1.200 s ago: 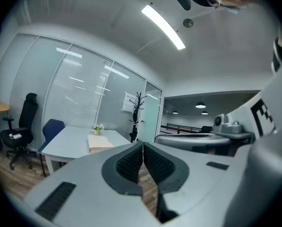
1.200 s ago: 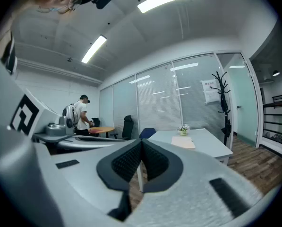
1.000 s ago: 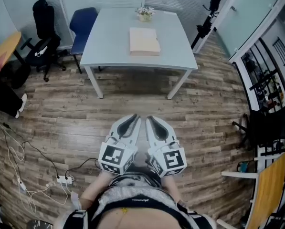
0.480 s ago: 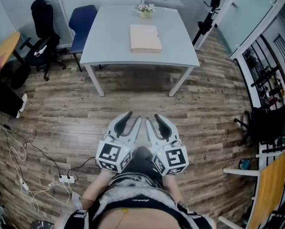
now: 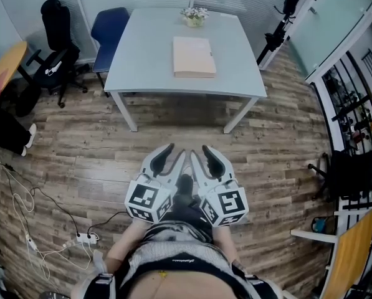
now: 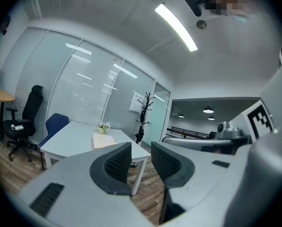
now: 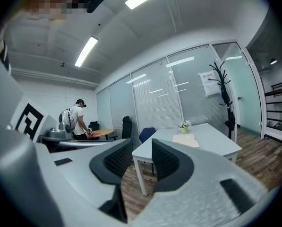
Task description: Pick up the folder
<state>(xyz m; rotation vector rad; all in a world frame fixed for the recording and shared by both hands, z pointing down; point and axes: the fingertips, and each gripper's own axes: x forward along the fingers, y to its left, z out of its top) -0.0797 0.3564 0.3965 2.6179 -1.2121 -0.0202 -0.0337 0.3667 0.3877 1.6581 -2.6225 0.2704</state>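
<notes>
Table (image 5: 142,61) is standing at 12 o'clock from the person, well apart across the wood floor (image 5: 80,161). Folder (image 5: 194,56) is lying flat on it, long axis running 12-to-6. Left gripper (image 5: 172,153) and right gripper (image 5: 201,151) are pointing toward 12, side by side. The right is probably sitting marginally nearer the folder's line. Both have just been opening. The jaws are standing partway apart, gripping nothing, touching nothing.

The head view looks steeply down from above the person: left gripper (image 5: 175,155) and right gripper (image 5: 200,153) near at 6 o'clock, white table (image 5: 142,48) far at 12 o'clock. Each gripper view sits low, facing level along its jaws toward that distant table; all three share it and the wood floor (image 5: 80,154).
</notes>
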